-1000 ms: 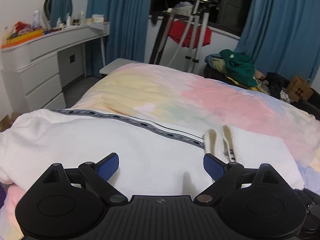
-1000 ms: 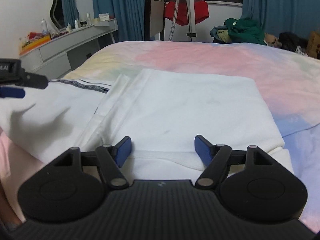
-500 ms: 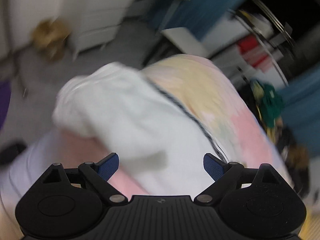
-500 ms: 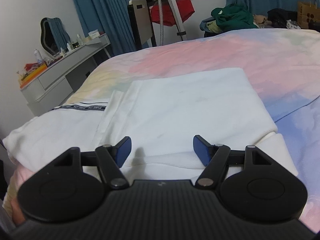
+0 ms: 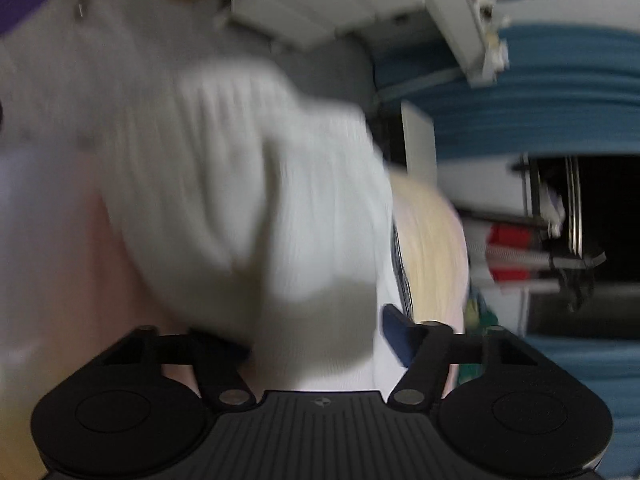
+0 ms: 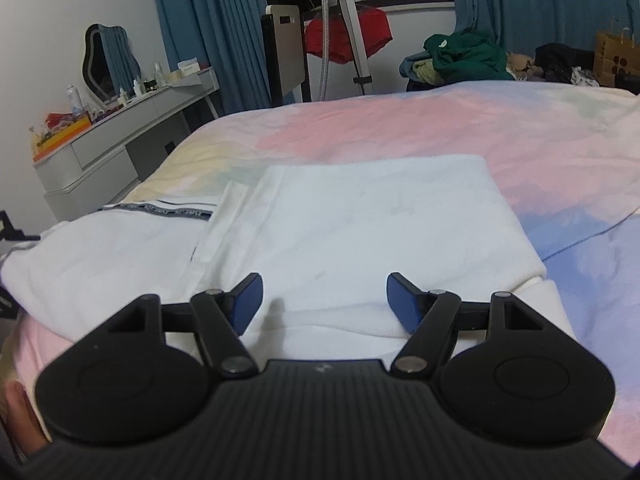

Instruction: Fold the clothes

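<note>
The right claw [image 6: 324, 300] hangs low over the near edge of the bed [image 6: 400, 132], its blue-padded fingers [image 6: 248, 300] spread wide with nothing between them. Below it lies the white garment [image 6: 360, 232], spread flat on the pastel bedspread. Its right part is folded into a neat rectangle, while the left part, with a dark printed stripe [image 6: 156, 211] along its far edge, runs out toward the bed's left corner. A narrow white strip [image 6: 216, 224] lies between the two parts.

The left wrist view is rolled sideways and badly smeared. The left claw [image 5: 316, 332] is pushed up against a bunched end of the same white garment [image 5: 256, 208], and cloth sits between its fingers. The right pad [image 5: 394, 334] shows beside the cloth; the left one is hidden behind it. The fingers stand apart, but whether they pinch the fabric cannot be told through the blur.

Beyond the bed stand blue curtains [image 6: 540, 12], a grey dressing table [image 6: 132, 128] with bottles, and a pile of clothes [image 6: 464, 56].
</note>
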Tool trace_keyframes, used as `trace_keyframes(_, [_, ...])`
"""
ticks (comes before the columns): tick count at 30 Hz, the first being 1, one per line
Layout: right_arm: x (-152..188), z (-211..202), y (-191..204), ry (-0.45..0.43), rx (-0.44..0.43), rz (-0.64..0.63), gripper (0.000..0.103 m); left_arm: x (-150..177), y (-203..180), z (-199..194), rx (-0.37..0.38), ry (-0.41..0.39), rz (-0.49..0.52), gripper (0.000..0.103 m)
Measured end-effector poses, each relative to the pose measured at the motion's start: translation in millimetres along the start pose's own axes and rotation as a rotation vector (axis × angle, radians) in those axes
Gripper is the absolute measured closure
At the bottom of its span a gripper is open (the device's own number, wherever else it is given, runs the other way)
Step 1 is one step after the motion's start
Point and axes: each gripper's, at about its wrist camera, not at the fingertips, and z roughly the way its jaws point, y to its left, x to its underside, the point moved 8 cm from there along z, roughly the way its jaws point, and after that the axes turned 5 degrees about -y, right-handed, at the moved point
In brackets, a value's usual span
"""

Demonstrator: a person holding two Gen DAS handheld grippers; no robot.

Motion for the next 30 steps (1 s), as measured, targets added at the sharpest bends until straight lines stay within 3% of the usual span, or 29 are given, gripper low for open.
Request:
trace_keyframes(3, [0, 5, 4, 0.012, -0.007, -0.021, 0.032, -8, 4, 8, -0.012, -0.014, 0.001, 0.062])
trace_keyframes(6, [16, 20, 8, 0.075, 0.0, -0.104, 0.03, -5, -9, 5, -0.043, -0.074, 0.106, 0.071])
trace_keyframes(8, [22, 26, 11, 0.078, 0.007, -0.159, 0.03, -1, -28, -1, -0.078, -0.132, 0.227, 0.076])
trace_keyframes(12, [18, 25, 5, 0.078, -0.014, -0.096, 0.029, 14, -80, -21, -0.115, -0.265, 0.479, 0.08])
trace_keyframes(14, [14, 21, 0, 0.072, -0.029, -0.044, 0.031, 34, -116, -27, -0.131, -0.343, 0.661, 0.08])
trace_keyframes(18, [-1, 5, -14, 0.048, -0.005, 0.065, 0.032, 92, -188, -45, -0.125, -0.482, 1.022, 0.08])
trace_keyframes(22, [-18, -19, -42, -0.007, 0.067, 0.156, 0.031, 177, -251, -54, -0.046, -0.603, 1.335, 0.08])
trace_keyframes(30, [-41, -49, -123, -0.082, 0.193, 0.399, 0.031, 380, -253, -28, 0.147, -0.562, 1.66, 0.081])
